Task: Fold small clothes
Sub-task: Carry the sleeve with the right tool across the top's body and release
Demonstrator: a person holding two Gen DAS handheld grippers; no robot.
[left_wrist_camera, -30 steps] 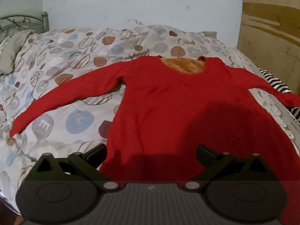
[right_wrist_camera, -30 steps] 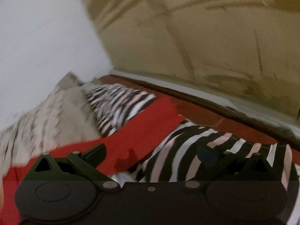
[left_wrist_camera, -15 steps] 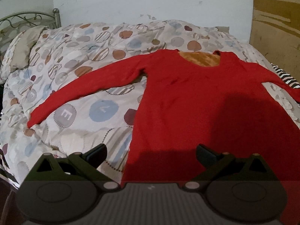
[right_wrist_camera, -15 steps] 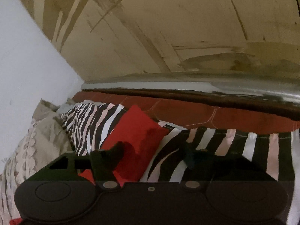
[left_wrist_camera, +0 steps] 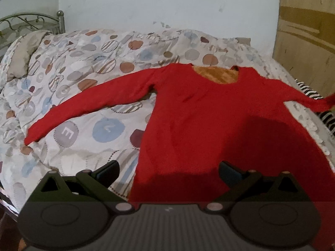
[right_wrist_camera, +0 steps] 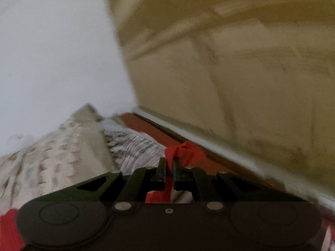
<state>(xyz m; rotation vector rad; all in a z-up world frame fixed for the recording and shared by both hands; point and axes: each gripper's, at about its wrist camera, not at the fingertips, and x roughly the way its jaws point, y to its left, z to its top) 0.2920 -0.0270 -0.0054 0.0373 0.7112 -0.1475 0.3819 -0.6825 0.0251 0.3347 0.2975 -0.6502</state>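
Observation:
A red long-sleeved top lies flat on the bed, front up, neckline away from me, orange lining showing at the neck. Its left sleeve stretches out to the left. My left gripper is open and empty, hovering just above the top's lower hem. My right gripper is shut on the cuff of the right sleeve and holds it lifted off the bed. In the left wrist view the raised cuff shows at the far right edge.
The bed has a quilt with coloured dots, a pillow and a metal headboard at far left. A zebra-striped sheet lies along the right edge, by a yellowish wall. A white wall stands behind.
My right gripper has closed on the red sleeve cuff and lifted it off the striped sheet. My left gripper has shifted left along the hem and stays open.

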